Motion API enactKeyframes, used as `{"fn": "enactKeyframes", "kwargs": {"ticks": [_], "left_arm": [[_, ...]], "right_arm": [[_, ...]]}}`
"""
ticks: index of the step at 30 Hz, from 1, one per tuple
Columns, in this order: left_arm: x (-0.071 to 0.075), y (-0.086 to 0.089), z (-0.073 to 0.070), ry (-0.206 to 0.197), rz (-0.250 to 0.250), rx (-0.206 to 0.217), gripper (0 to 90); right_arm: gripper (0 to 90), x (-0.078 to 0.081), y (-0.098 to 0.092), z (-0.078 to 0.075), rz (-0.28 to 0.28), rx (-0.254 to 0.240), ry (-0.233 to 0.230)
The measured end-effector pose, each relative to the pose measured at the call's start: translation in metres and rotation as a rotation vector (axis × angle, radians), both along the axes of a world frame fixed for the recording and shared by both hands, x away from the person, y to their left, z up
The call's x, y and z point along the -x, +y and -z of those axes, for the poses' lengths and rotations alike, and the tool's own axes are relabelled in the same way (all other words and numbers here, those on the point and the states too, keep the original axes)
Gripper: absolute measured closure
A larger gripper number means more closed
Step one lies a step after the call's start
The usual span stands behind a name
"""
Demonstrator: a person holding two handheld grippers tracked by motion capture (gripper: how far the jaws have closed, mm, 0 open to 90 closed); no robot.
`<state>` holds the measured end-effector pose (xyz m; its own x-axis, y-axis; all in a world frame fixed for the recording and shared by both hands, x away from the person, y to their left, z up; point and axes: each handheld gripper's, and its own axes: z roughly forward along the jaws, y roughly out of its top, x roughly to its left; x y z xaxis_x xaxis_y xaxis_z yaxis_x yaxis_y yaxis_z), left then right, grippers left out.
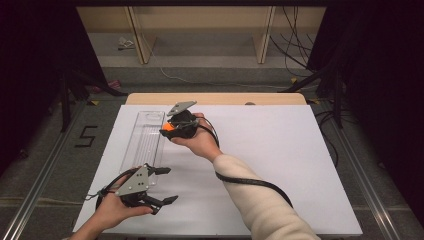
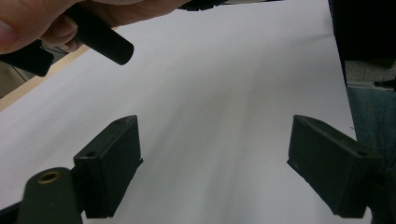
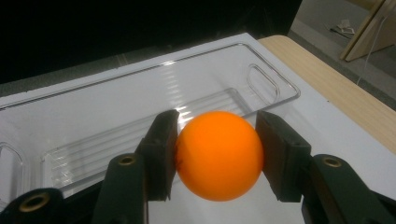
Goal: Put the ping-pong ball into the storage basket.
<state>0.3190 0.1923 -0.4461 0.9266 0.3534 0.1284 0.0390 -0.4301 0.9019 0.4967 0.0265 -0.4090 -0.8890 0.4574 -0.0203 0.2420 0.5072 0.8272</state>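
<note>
An orange ball [image 3: 218, 155] sits squeezed between the black jaws of my right gripper [image 3: 218, 156]. In the high view that ball [image 1: 169, 127] and the right gripper [image 1: 167, 128] hover at the right rim of a long clear plastic tray [image 1: 145, 137] lying on the white table cover. My left gripper [image 1: 166, 185] rests near the table's front left corner, just past the tray's near end. Its jaws stand wide apart over bare white cover, nothing between them, as the left gripper [image 2: 215, 163] view shows.
The white cover [image 1: 280, 150] spreads wide to the right of both hands. A wooden table edge [image 1: 215, 98] runs along the far side. Beyond it are a floor with cables [image 1: 295, 50] and wooden shelf legs. Dark stands flank the table.
</note>
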Motion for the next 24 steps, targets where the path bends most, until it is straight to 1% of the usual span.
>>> {"fn": "enactKeyframes", "kwargs": {"ticks": [24], "left_arm": [[0.0,0.0,0.0,-0.001,0.001,0.0,16.8]], "right_arm": [[51.2,0.0,0.018,-0.002,-0.026,0.004,0.003]]}}
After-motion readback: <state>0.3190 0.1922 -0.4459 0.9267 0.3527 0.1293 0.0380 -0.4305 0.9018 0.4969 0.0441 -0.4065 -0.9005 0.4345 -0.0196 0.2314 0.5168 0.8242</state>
